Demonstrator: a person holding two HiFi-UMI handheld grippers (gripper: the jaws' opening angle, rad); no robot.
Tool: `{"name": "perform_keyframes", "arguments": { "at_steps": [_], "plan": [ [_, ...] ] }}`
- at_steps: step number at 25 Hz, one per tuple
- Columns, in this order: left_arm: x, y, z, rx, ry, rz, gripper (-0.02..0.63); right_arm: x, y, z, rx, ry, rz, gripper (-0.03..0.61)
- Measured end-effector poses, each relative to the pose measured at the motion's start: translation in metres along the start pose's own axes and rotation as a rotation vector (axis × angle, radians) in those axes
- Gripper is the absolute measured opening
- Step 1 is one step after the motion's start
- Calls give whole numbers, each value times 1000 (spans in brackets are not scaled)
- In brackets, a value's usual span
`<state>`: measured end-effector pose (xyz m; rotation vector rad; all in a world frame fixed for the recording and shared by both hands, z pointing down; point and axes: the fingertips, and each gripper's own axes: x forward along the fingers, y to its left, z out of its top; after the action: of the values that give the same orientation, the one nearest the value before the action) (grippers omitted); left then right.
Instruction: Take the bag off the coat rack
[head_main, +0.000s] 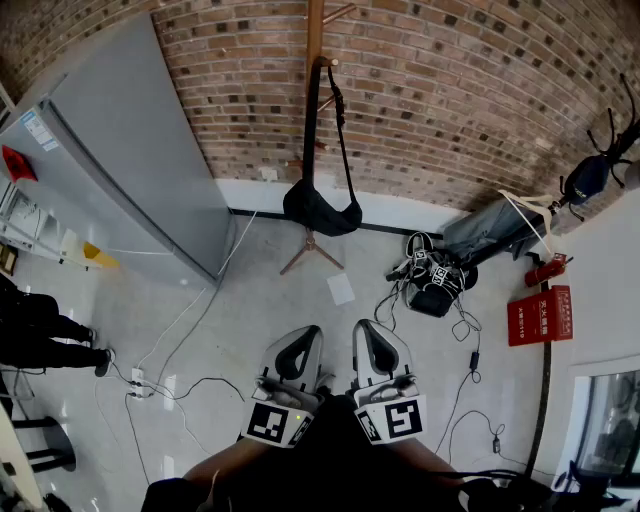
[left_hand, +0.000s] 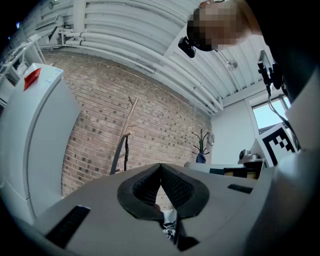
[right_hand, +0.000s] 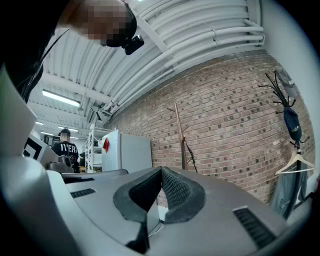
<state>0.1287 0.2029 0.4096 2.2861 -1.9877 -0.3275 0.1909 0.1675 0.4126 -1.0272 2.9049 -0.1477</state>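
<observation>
The bag (head_main: 322, 212) is hanging by its long black strap (head_main: 311, 130) from a peg of the wooden coat rack (head_main: 315, 40), which is standing against the brick wall (head_main: 450, 90) near a grey refrigerator (head_main: 120, 150). Well apart from the bag, low by the person's body, the left gripper (head_main: 298, 345) and right gripper (head_main: 372, 342) are pointing toward the rack side by side. Each is keeping its jaws pressed together on nothing.

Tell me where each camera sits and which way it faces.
Head view: on the person's head, looking steeply down at coat rack and bag; left gripper, right gripper and dark clothing show.
Left gripper view: on that gripper, looking up along its shut jaws at brick wall and ceiling.
Right gripper view: likewise, at wall and fridge.
Both gripper views share the coat rack.
</observation>
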Motion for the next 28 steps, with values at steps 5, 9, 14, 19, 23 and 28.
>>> {"name": "perform_keyframes", "arguments": {
  "at_steps": [5, 9, 14, 19, 23, 28],
  "plan": [
    [-3, 0, 0, 0, -8, 5, 17, -3, 4, -1, -2, -1, 7, 18],
    [-3, 0, 1, -2, -11, 8, 17, -4, 5, 0, -4, -1, 6, 18],
    [-3, -4, 1, -2, -14, 14, 17, -7, 0, -4, 11, 23, 9, 18],
    [-2, -10, -1, 7, -26, 22, 17, -13, -6, -6, 20, 33, 16, 18],
    [1, -20, -6, 0, -24, 26, 17, -19, -13, -8, 23, 30, 19, 18],
    [7, -32, -10, -7, -17, 27, 17, -26, -19, -8, 28, 34, 29, 18]
  ]
}}
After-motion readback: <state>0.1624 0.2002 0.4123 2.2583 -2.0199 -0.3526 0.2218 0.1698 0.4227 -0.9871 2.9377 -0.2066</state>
